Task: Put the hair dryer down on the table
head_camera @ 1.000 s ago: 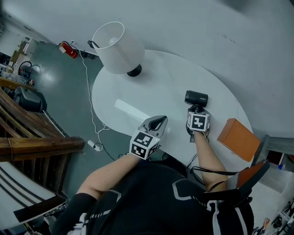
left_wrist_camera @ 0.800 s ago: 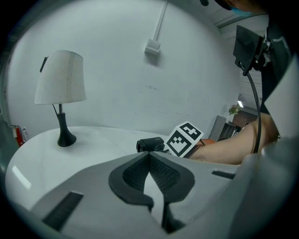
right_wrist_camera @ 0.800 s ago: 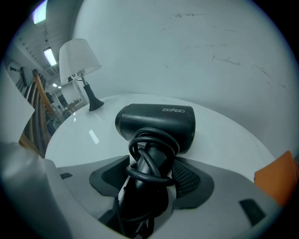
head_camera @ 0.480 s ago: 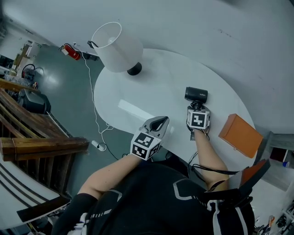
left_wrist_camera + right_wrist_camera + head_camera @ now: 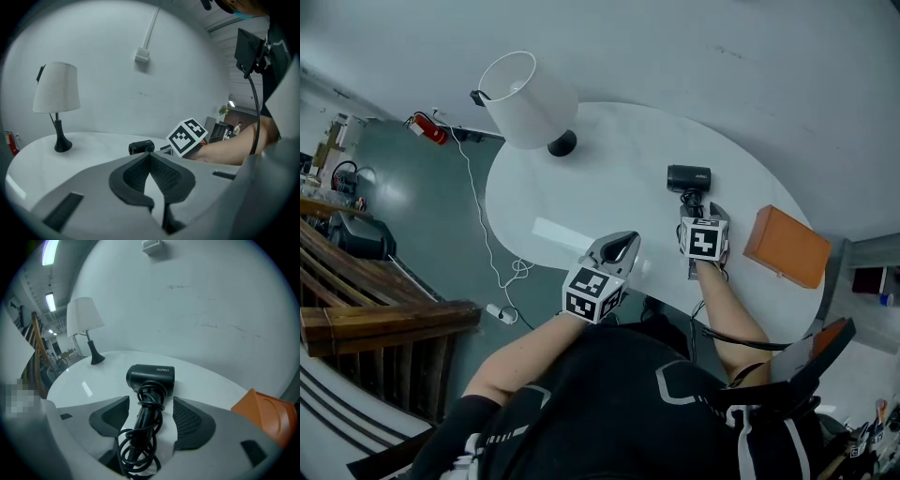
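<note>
The black hair dryer (image 5: 688, 178) lies on the round white table (image 5: 609, 178), its cord wound around the handle. My right gripper (image 5: 700, 212) is just behind it and open. In the right gripper view the handle and cord of the hair dryer (image 5: 151, 378) lie between the two pads of the right gripper (image 5: 150, 416) with a gap on each side. My left gripper (image 5: 623, 249) hovers at the table's near edge, shut and empty. The left gripper view shows its tips (image 5: 150, 154) meeting, with the hair dryer (image 5: 141, 147) beyond.
A white-shaded lamp (image 5: 522, 101) on a black base stands at the table's far left. An orange box (image 5: 787, 247) lies to the right of the right gripper. A white cable (image 5: 492, 253) runs over the floor at the left, next to wooden stairs (image 5: 366, 319).
The right gripper has drawn back a little from the hair dryer, which stays lying on the table. The left gripper has held its place.
</note>
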`<state>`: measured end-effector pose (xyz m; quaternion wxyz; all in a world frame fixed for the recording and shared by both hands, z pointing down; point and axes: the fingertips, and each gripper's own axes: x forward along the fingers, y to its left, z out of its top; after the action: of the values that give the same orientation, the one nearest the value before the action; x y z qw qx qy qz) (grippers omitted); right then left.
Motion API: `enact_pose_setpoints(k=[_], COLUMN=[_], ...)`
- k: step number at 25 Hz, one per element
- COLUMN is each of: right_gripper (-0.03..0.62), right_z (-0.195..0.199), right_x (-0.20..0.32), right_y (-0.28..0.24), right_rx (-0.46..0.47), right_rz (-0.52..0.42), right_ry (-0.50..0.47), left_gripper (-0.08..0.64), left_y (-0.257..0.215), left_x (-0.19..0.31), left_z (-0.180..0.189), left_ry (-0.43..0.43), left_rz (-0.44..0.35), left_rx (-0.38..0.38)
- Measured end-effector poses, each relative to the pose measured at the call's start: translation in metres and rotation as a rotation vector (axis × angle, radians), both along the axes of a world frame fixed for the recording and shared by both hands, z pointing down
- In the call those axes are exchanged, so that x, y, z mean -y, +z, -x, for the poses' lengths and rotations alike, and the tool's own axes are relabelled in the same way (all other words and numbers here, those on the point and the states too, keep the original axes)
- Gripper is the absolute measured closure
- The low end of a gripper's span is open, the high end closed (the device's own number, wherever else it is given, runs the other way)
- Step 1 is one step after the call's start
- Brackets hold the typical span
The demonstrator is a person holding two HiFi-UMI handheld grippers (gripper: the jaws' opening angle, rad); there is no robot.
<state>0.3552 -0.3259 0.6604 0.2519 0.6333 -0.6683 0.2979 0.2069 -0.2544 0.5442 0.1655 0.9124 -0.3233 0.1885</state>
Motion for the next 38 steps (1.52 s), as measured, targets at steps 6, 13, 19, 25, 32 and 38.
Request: enact_pose_setpoints(k=[6, 13, 19, 25, 32, 38], right_gripper=[0.311, 0.45, 0.504, 0.528, 0.528, 0.53], right_z=[0.009, 0.026, 0.045, 0.068, 0.089, 0.098], right_x=[-0.019, -0.044, -0.073, -0.112, -0.164, -0.207], right_y=[-0.036, -0.086, -0.136, -0.174, -0.21, -0.225], right_rx=[0.012, 0.016, 0.039, 0.017, -0.029, -0.065], right_rz=[-0.085, -0.181, -0.305, -0.379, -0.441, -0.461], right_ry=[0.05, 0.1, 0.116, 0.118, 0.134, 0.176], left_gripper=[0.554, 0.554, 0.554, 0.555, 0.555, 0.555], left_y=[-0.026, -0.056, -0.08, -0.095, -0.104, -0.111], left_x=[-0.003, -0.018, -0.042, -0.066, -0.092, -0.105], left_z=[0.026, 0.051, 0.065, 0.079, 0.092, 0.1], left_ry=[-0.001, 0.044, 0.072, 0.117, 0.178, 0.202], left_rz=[-0.058, -0.13, -0.155, -0.154, -0.194, -0.198], left_rx=[-0.052, -0.09, -0.157, -0.224, -0.236, -0.274])
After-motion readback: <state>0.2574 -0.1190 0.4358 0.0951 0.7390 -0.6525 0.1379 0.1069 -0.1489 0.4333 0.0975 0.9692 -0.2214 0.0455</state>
